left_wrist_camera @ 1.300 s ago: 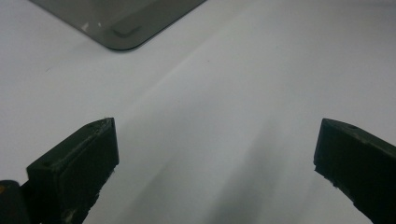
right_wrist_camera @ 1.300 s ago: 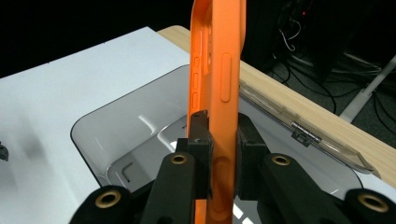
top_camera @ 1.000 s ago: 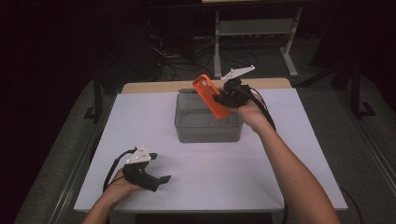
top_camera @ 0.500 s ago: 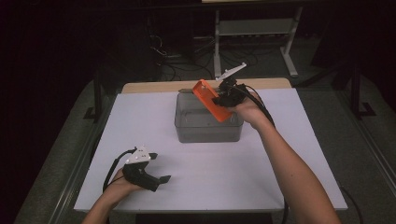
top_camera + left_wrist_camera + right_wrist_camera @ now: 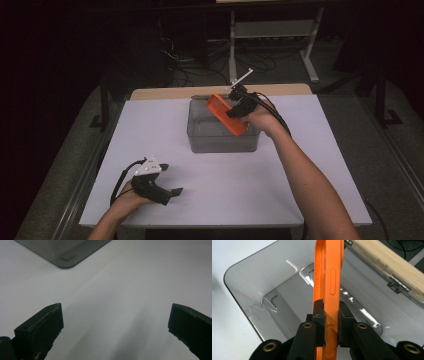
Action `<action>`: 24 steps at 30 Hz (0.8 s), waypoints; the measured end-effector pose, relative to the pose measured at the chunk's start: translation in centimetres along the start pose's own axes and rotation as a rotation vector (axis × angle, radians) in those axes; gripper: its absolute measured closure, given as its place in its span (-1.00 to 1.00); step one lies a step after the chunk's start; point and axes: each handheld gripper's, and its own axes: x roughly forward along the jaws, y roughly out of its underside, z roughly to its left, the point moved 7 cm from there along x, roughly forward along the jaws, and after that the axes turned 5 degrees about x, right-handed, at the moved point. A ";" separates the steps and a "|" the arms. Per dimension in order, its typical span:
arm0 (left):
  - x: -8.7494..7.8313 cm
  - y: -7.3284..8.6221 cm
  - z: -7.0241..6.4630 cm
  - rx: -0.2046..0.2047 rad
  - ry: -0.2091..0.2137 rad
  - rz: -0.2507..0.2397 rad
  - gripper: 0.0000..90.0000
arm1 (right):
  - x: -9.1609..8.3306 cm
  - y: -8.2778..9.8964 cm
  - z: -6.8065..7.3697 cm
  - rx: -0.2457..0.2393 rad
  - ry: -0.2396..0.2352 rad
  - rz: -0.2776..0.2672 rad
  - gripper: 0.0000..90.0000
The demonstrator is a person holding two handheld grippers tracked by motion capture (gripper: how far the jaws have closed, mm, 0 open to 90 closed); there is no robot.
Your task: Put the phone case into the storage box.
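An orange phone case hangs tilted over the clear grey plastic bin, with my right gripper shut on it. In the right gripper view the two black pads pinch the thin orange case on its edge, above the bin's bare inside. My left gripper rests near the table's front left, held by a hand, with its jaws wide apart. In the left gripper view nothing but white tabletop lies between its fingertips, and a corner of the bin shows at the top.
The white tabletop spreads around the bin. A wooden strip with metal hinges runs along the table's far edge. Beyond it stand a metal shelf frame and loose cables on the dark floor.
The right gripper has carried the orange case a little lower and leftward, so it now hangs over the bin's opening. The left gripper has stayed where it was.
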 end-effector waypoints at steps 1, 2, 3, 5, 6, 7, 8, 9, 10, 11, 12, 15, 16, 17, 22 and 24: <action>0.0 0.0 0.1 0.000 -0.002 0.000 -1.00 | 0.1 0.0 0.1 0.003 -0.001 0.009 0.75; -0.1 0.0 0.1 0.000 -0.002 -0.001 -1.00 | 0.2 0.1 0.1 0.002 0.001 0.019 0.75; -0.1 0.0 0.1 0.000 -0.003 0.000 -1.00 | 0.4 0.1 0.1 0.004 0.004 0.029 0.75; -0.1 0.1 0.2 0.000 -0.004 -0.001 -1.00 | 0.7 0.2 0.1 0.007 0.010 0.048 0.75; -0.1 0.0 0.2 0.001 -0.005 -0.001 -1.00 | 0.8 0.2 0.1 0.007 0.012 0.058 0.75; -0.2 0.0 0.2 0.002 -0.005 -0.001 -1.00 | 1.0 0.2 0.1 0.018 0.011 0.061 0.75; -0.2 0.0 0.2 0.001 -0.004 -0.003 -1.00 | 1.1 0.2 0.1 0.017 0.012 0.070 0.75; -0.2 0.0 0.2 0.001 -0.004 -0.004 -1.00 | 1.2 0.2 0.1 0.027 0.014 0.074 0.75; -0.2 0.0 0.2 -0.002 -0.004 -0.006 -1.00 | 1.3 0.2 0.1 0.030 0.017 0.083 0.75; -0.1 0.0 0.2 -0.001 -0.004 -0.006 -1.00 | 1.5 0.3 0.0 0.039 0.020 0.092 0.75; -0.1 0.0 0.2 -0.001 -0.004 -0.006 -1.00 | 1.6 0.3 -0.1 0.047 0.024 0.100 0.75; -0.1 0.0 0.1 0.002 -0.002 -0.004 -1.00 | 1.9 0.4 -0.3 0.069 0.032 0.120 0.75; -0.1 0.0 0.1 0.002 -0.002 -0.006 -1.00 | 1.9 0.5 -0.3 0.077 0.035 0.126 0.75; -0.1 0.0 0.1 0.002 -0.002 -0.005 -1.00 | 2.0 0.6 -0.4 0.086 0.037 0.135 0.75; -0.1 0.0 0.1 -0.001 0.000 -0.006 -1.00 | 2.1 0.9 -0.8 0.137 0.055 0.164 0.75; -0.1 0.0 0.1 -0.002 0.001 -0.006 -1.00 | 2.2 1.0 -0.9 0.157 0.058 0.173 0.75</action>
